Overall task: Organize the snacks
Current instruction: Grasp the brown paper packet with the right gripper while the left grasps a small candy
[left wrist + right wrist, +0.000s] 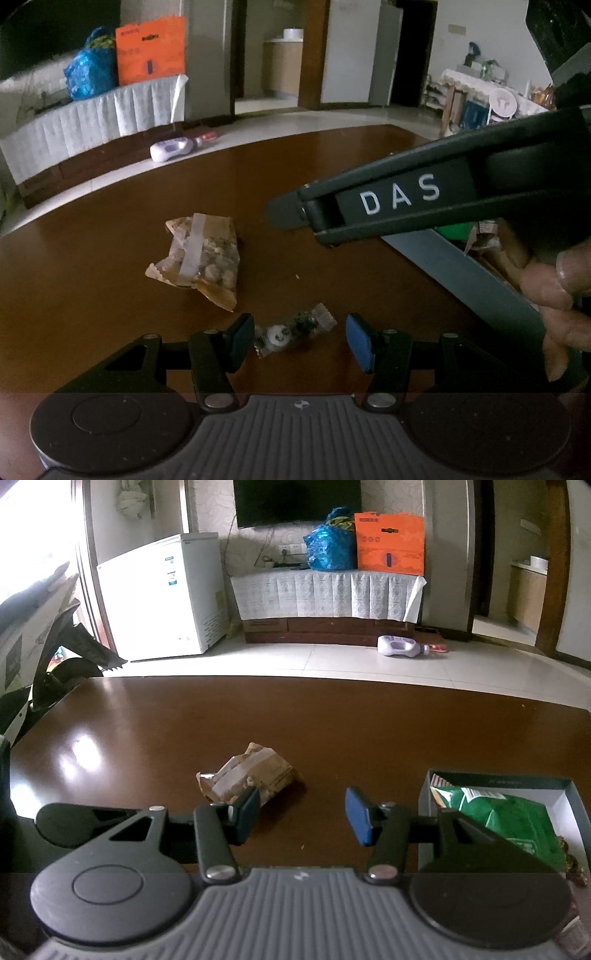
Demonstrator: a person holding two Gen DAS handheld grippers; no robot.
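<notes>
My left gripper [300,341] is open, low over the brown table [110,295]. A small clear-wrapped snack [293,332] lies on the table between its fingers, untouched. A tan bag of nuts with a tape strip [201,258] lies further ahead to the left; it also shows in the right wrist view [247,775]. My right gripper [301,821] is open and empty above the table, just right of that bag. It crosses the left wrist view as a black body marked DAS [399,199]. A grey box [498,781] at the right holds a green snack bag [517,816].
The box's edge [461,273] runs along the right in the left wrist view, beside the person's hand [561,295]. Beyond the table are a tiled floor with a lilac bottle [402,646], a white freezer [162,598] and a cabinet with bags.
</notes>
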